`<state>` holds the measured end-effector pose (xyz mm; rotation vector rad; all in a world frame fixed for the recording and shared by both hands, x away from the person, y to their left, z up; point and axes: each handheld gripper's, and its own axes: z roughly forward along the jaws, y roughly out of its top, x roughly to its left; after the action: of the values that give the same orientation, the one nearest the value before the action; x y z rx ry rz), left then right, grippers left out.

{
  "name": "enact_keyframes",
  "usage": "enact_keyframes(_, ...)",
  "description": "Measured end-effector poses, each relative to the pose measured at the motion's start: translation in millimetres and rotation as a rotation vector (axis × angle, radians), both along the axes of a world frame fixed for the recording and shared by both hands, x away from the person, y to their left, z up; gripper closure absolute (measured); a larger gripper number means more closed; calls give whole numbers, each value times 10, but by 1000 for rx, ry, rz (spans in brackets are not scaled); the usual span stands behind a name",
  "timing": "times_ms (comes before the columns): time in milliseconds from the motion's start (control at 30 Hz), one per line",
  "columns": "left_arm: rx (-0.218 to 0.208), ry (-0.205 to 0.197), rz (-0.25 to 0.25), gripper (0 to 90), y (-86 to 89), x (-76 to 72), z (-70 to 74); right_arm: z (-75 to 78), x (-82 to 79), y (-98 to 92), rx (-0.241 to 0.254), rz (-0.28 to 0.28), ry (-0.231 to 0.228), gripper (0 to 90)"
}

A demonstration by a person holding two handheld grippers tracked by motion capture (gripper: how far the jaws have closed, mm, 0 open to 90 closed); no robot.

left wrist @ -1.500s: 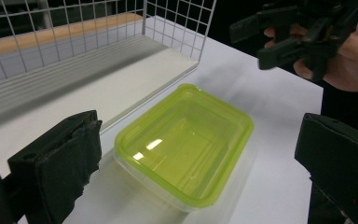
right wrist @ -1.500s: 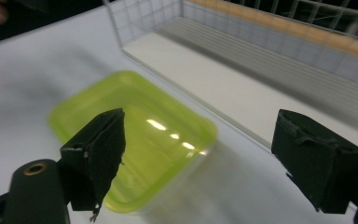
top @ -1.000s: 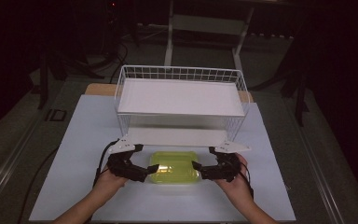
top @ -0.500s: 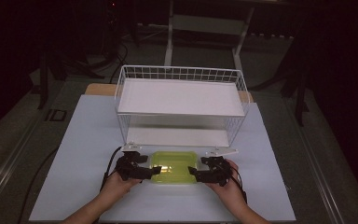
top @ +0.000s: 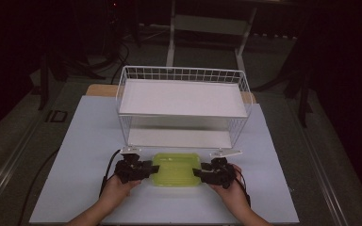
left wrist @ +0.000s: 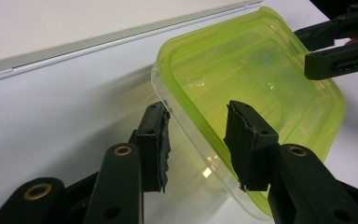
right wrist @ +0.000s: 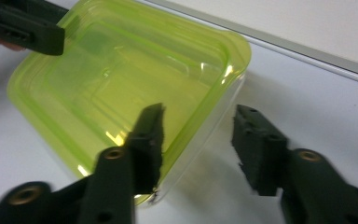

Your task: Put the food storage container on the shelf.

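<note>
Green-lidded container (top: 176,170) is sitting on the white table (top: 80,141), just in front of the wire rack (top: 184,106). Left gripper (top: 147,169) & right gripper (top: 199,173) are straddling its opposite edges, jaws just been closing round the rim, pads not yet pressing on either side.

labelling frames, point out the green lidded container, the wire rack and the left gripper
green lidded container (top: 175,170), high view, middle of its lid
wire rack (top: 181,97), high view, its upper shelf
left gripper (left wrist: 198,140), left gripper view, midway between its jaws

A yellow-green translucent container (top: 176,170), a white wire rack (top: 181,104), black claws, a pale table (top: 80,141).
</note>
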<state>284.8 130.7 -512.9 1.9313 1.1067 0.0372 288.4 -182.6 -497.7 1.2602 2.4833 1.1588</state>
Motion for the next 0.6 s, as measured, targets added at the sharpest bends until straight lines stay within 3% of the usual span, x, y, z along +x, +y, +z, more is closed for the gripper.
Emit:
enact_keyframes(200,-3,-13,-8,627,-3,-53,16,22,-50,-1,12,-10,29,624)
enact_keyframes(600,-15,-10,-26,683,0,-148,54,61,-141,6,13,-12,25,672)
